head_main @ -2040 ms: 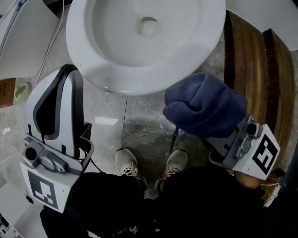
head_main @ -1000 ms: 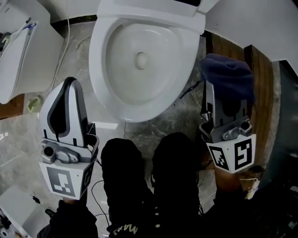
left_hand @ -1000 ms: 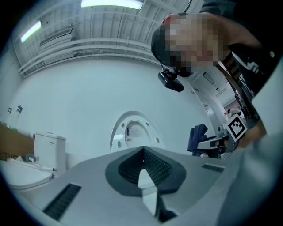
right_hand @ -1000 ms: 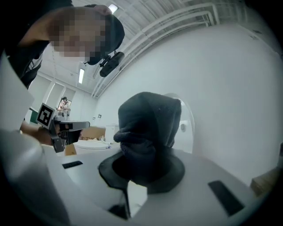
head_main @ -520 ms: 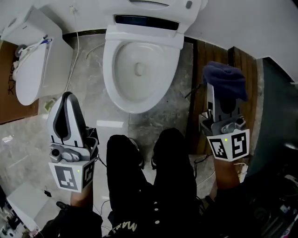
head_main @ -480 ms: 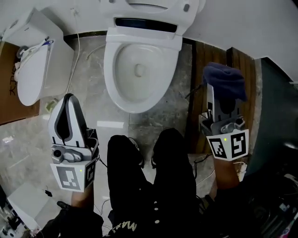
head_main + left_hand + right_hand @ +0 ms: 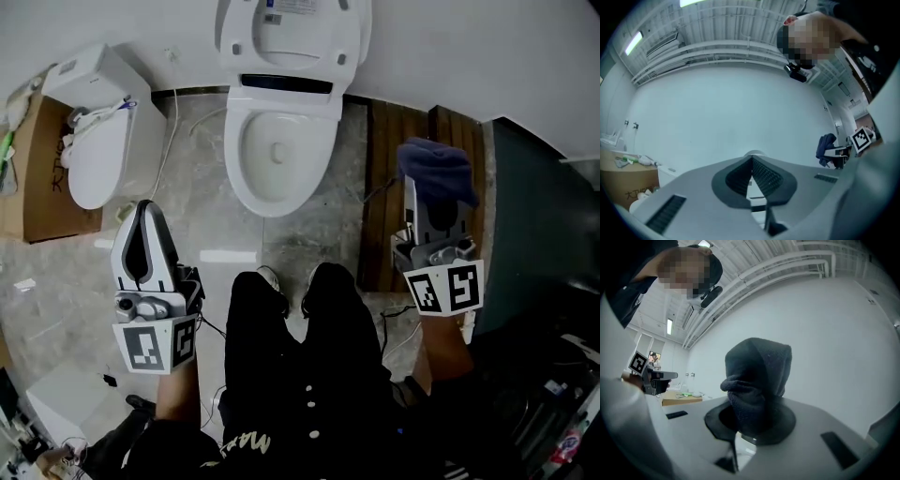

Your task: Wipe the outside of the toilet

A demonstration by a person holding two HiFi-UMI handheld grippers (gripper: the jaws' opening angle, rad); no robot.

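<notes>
The white toilet (image 7: pixel 278 155) stands at the top middle of the head view, its lid (image 7: pixel 292 26) raised against the wall. My right gripper (image 7: pixel 433 190) is held to the right of the bowl, apart from it, shut on a dark blue cloth (image 7: pixel 437 167) that bunches over its tips. In the right gripper view the cloth (image 7: pixel 757 383) stands up between the jaws and faces a bare wall. My left gripper (image 7: pixel 142 210) hangs to the lower left of the bowl; in the left gripper view, the left gripper (image 7: pixel 752 161) has its pads together and nothing in them.
A person's black-trousered legs (image 7: pixel 305 366) and shoes stand in front of the bowl. A second white toilet unit (image 7: pixel 94 150) and a cardboard box (image 7: pixel 39 178) sit at the left. Wooden boards (image 7: pixel 412 141) and a dark panel (image 7: pixel 525 234) lie to the right. Cables trail on the marble floor.
The view has pulled up and back from the bowl. The right gripper carried the cloth from the bowl's front rim out to the right side. Both grippers now hang well clear of the toilet.
</notes>
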